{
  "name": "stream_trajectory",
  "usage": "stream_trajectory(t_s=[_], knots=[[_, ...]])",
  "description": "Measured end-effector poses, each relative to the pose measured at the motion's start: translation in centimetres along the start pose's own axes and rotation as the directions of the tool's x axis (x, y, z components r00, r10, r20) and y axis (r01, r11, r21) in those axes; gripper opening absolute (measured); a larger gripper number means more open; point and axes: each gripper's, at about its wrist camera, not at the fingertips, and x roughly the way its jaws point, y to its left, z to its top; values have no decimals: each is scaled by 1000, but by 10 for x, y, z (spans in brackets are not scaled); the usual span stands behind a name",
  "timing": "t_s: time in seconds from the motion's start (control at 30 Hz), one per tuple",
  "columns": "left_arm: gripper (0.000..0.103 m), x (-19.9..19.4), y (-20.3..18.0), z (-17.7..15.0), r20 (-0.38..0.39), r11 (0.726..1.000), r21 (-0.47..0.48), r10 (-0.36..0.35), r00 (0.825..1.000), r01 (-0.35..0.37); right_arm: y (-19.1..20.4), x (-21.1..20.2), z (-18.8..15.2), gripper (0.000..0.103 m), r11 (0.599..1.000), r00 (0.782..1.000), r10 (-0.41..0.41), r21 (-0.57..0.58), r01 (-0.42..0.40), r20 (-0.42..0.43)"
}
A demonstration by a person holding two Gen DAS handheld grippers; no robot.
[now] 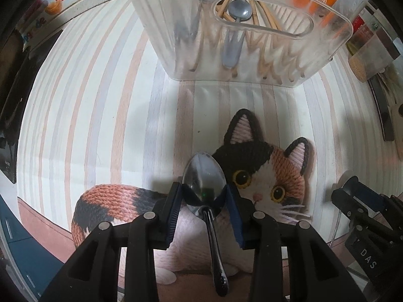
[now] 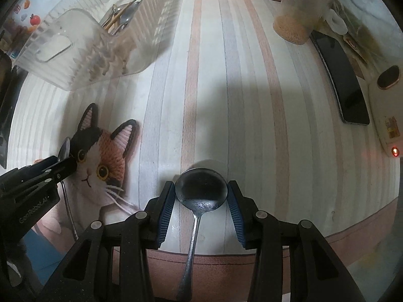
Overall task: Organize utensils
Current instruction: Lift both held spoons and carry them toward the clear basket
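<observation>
- Steel, stiff, slick: oval spoon (image 1: 204,180) pinched at its bowl in my left claw (image 1: 204,188).
- Right claw (image 2: 201,191) pinches round spoon (image 2: 201,190) likewise; handles hang free, may pivot.
- Clear bin (image 1: 239,50) ahead on bench (image 2: 252,100).

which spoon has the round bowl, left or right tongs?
The dark metal spoon with the round bowl sits in the right tongs. The shiny metal spoon with the pointed oval bowl is in the left tongs.

Both spoons look like metal: the oval spoon (image 1: 204,183) glossy, the round spoon (image 2: 201,190) duller and speckled. The ribbed bin (image 1: 252,50) is clear plastic; the striped desk (image 2: 252,100) looks matt.
</observation>
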Motion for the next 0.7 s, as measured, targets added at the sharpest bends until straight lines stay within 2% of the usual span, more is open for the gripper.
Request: stream_trajectory(t_s=[0.07,0.33,0.57,0.7], knots=[[32,-2,-8,-1,2,1000,-3,0,1000,0,10,-2,-6,45,1000,1000,-13,-2,13,4],[31,-9,-9,-1,13,1000,-7,9,1000,-9,3,-8,-16,43,999,1000,20,33,-20,19],[31,-34,-9,2,51,1000,-5,2,999,-2,-7,-19,-13,43,998,998,50,48,-52,32],[31,-53,-7,3,77,1000,-3,-8,997,9,-11,-39,-11,43,996,996,71,47,-74,58]])
